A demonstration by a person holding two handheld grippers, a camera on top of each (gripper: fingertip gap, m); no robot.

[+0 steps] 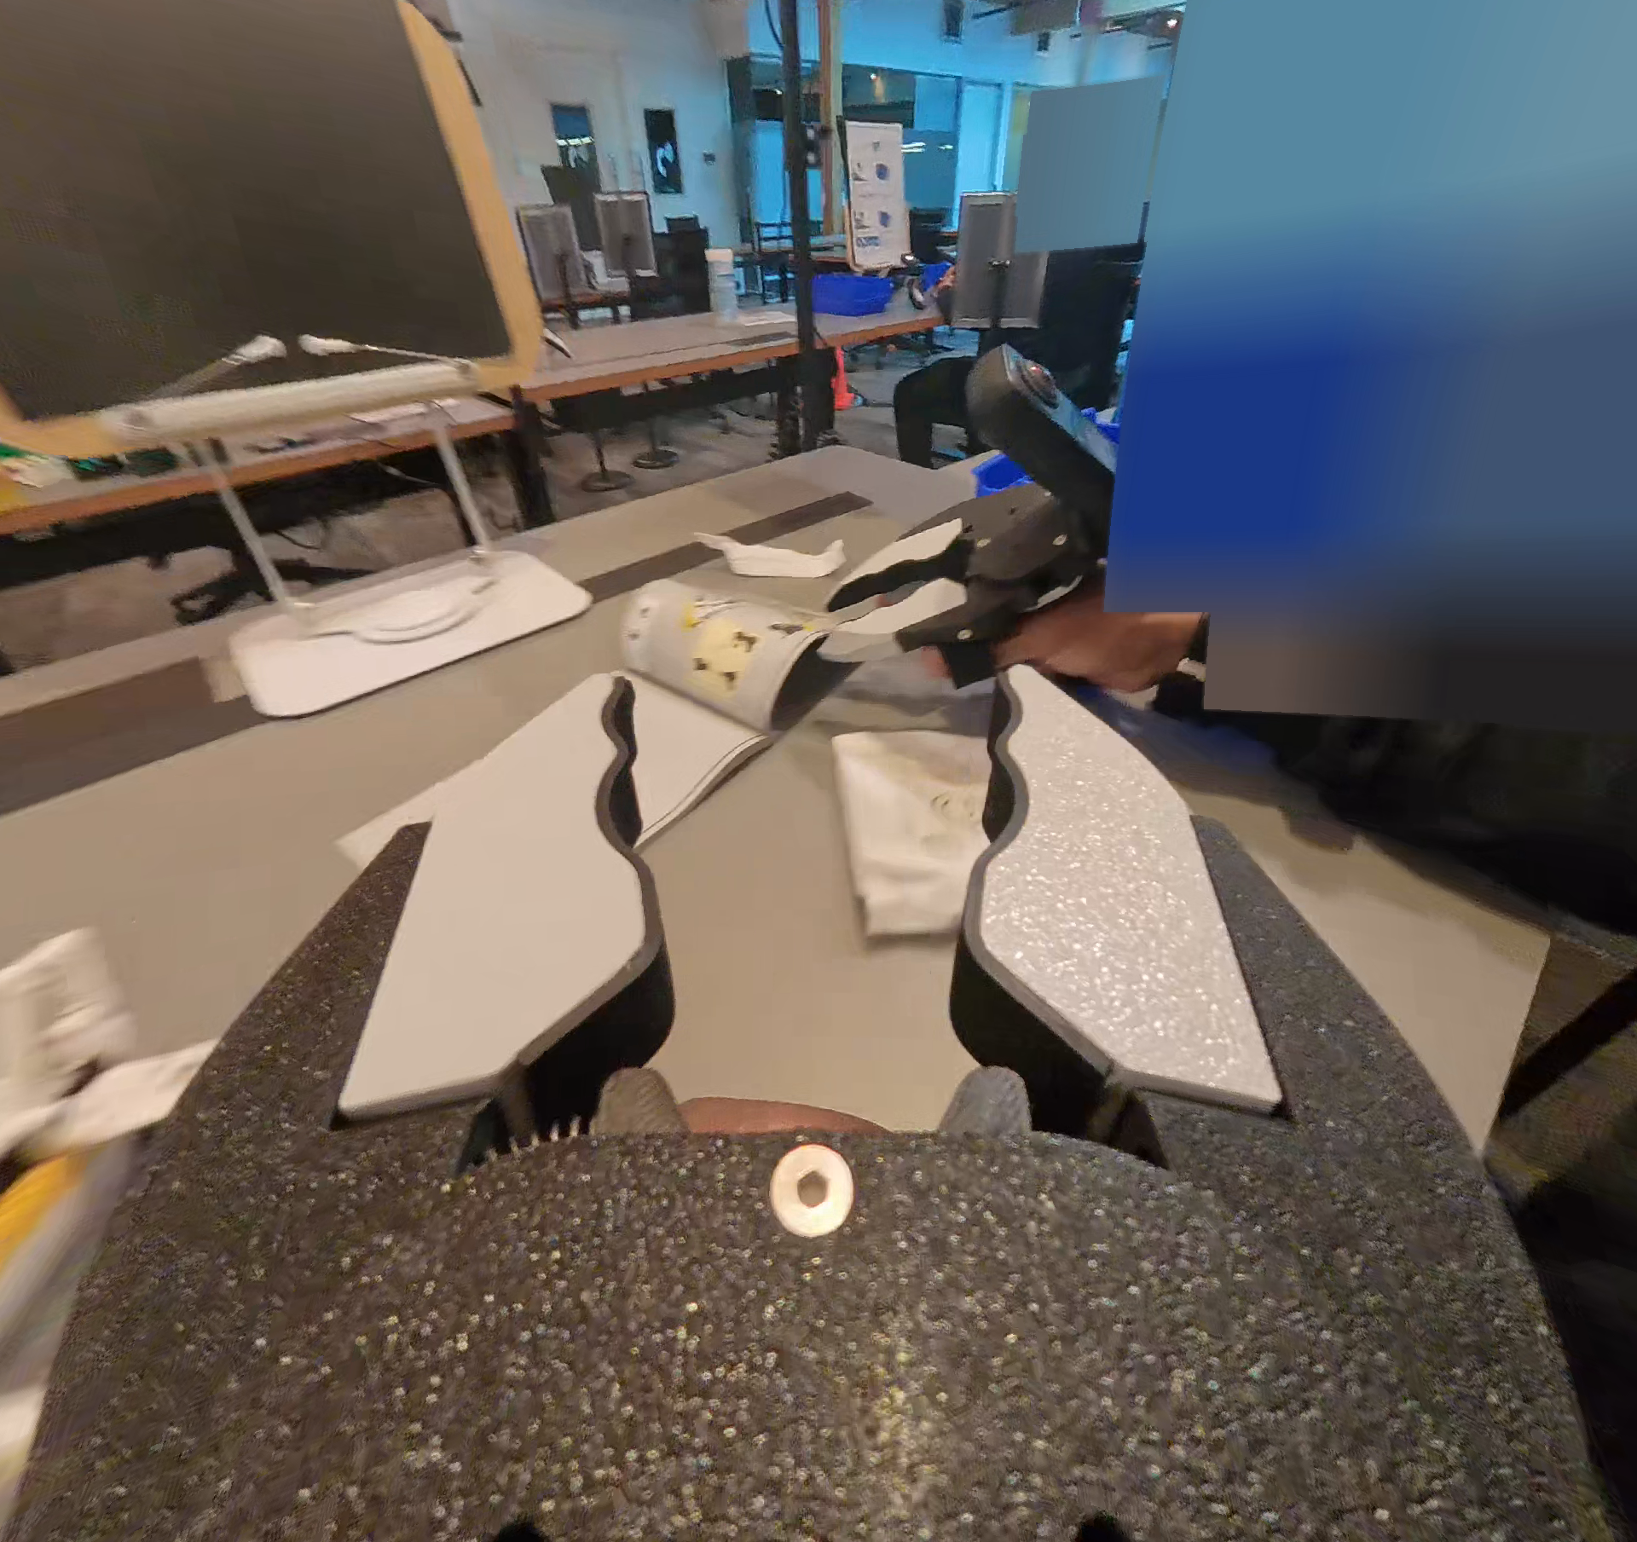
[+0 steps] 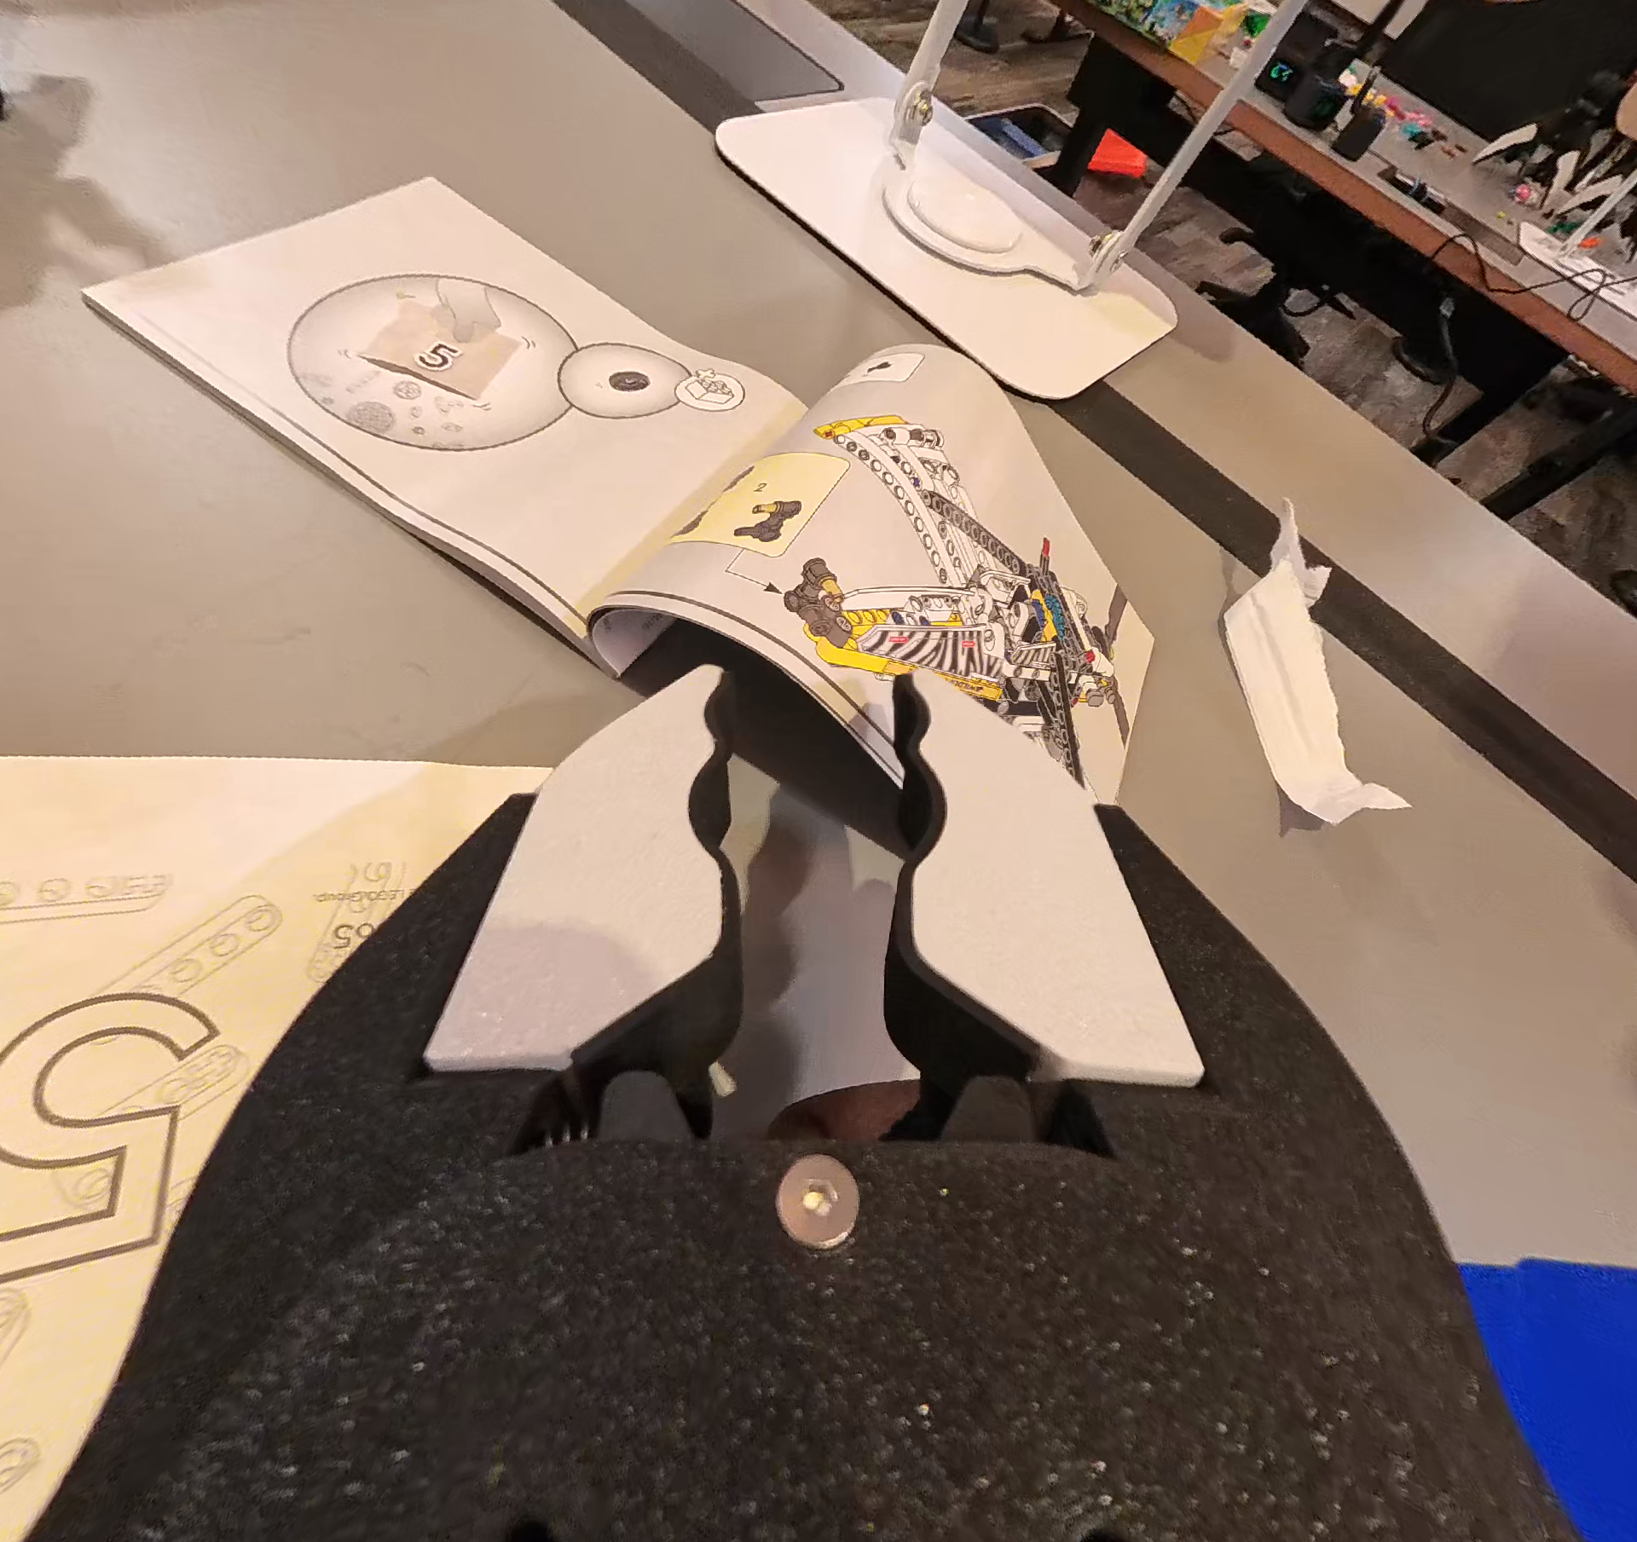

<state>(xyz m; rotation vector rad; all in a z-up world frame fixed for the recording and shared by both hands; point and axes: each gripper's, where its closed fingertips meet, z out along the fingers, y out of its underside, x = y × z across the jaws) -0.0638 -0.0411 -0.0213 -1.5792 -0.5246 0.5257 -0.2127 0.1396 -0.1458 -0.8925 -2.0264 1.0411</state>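
Observation:
An open instruction booklet lies on the grey table. Its right-hand page, printed with a yellow and white model, curls up in an arch. My right gripper is at that page's near edge. The edge passes between its fingers and lies against the right finger, with a clear gap to the left one, so the pads do not press on it. The left wrist view shows this gripper with its fingers parted around the page. My left gripper is wide open and empty, low over the table in front of the booklet.
A cream paper bag lies flat near my right gripper and shows in the left wrist view. A torn white paper strip lies to the right. A white lamp base stands behind the booklet. A blue bin is at the lower right. Left tips to right tips: about 25 cm.

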